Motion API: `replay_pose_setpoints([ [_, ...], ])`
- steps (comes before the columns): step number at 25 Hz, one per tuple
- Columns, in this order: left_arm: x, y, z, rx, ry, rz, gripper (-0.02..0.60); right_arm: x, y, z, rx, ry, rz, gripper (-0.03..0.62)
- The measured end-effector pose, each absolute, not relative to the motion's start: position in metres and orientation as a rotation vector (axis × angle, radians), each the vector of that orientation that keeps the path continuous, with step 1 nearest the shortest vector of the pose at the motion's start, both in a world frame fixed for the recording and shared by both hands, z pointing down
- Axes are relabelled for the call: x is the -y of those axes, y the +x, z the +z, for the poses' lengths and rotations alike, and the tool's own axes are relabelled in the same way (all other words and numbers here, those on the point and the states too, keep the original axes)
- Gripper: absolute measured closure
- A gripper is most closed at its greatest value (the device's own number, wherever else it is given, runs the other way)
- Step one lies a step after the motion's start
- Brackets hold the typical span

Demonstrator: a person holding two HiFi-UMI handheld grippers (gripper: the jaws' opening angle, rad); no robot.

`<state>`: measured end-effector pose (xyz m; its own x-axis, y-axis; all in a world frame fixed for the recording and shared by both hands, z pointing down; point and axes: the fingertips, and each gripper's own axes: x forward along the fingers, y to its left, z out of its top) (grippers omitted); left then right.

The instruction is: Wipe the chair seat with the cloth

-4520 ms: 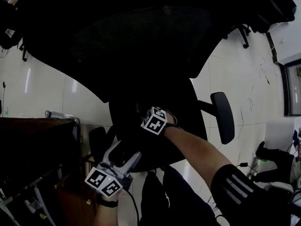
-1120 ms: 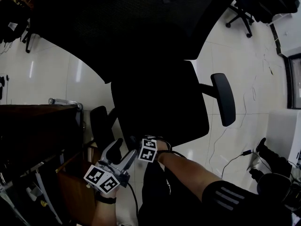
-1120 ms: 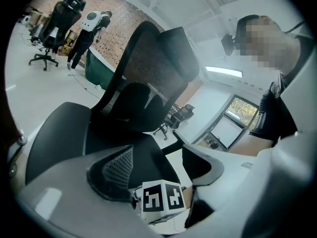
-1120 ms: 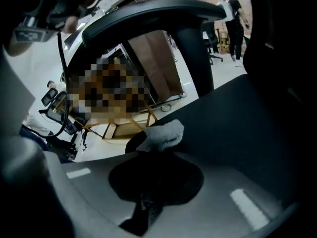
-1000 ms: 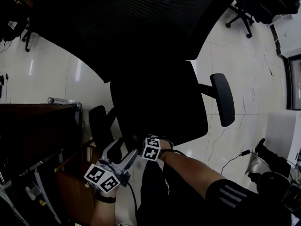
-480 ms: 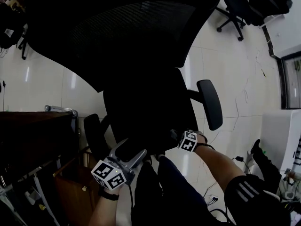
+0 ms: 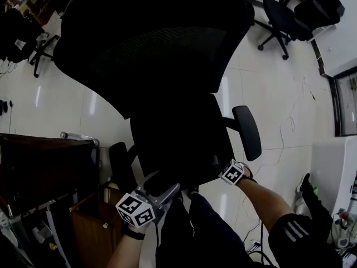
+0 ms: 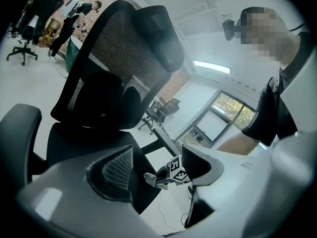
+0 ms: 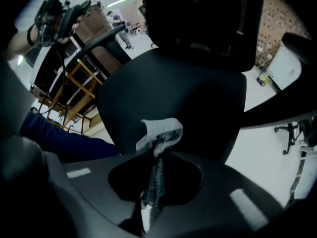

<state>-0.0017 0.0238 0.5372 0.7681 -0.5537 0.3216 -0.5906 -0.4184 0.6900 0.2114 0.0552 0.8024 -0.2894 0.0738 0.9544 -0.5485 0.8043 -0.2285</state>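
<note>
The black office chair has its seat (image 7: pixel 178 141) in the middle of the head view, under a mesh backrest (image 7: pixel 150 54). My right gripper (image 7: pixel 221 166) is at the seat's front right corner, shut on a grey cloth (image 9: pixel 159 132) that sticks out past the jaws over the seat (image 9: pixel 173 90). The head view does not show the cloth against the dark seat. My left gripper (image 7: pixel 163 182) stands open just off the seat's front left edge, nothing between its fingers. Between its spread jaws, the left gripper view shows the right gripper (image 8: pixel 166 175) and the cloth (image 8: pixel 150 178).
Armrests stick out at the seat's right (image 7: pixel 247 132) and left (image 7: pixel 118 163). A brown wooden desk (image 7: pixel 44 166) stands close on the left. Other office chairs (image 7: pixel 279 15) are at the back right, and cables (image 7: pixel 290 121) lie on the white floor. My legs (image 7: pixel 195 230) are just before the seat.
Over the last second my right gripper, with the cloth, has slid from the seat's front left edge, beside the left gripper, across to its front right corner. The left gripper has stayed open in place.
</note>
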Motion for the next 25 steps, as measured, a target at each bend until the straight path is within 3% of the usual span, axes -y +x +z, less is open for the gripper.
replay_pose_setpoints([
  [6,-0.051,-0.009,0.489,0.823,2.131,0.073,0.249,-0.069,0.137,0.687,2.052,0.467,0.756,0.563],
  [14,-0.081,-0.008,0.414,0.734,2.274,0.056,0.249,-0.068,0.069,0.483,2.462,0.588,0.585,0.563],
  [20,-0.128,0.003,0.356,0.748,2.344,0.000,0.249,-0.104,0.073,0.365,2.654,0.693,0.555,0.563],
  [25,-0.178,0.030,0.325,0.815,2.383,-0.031,0.249,-0.158,0.098,0.324,2.759,0.678,0.522,0.563],
])
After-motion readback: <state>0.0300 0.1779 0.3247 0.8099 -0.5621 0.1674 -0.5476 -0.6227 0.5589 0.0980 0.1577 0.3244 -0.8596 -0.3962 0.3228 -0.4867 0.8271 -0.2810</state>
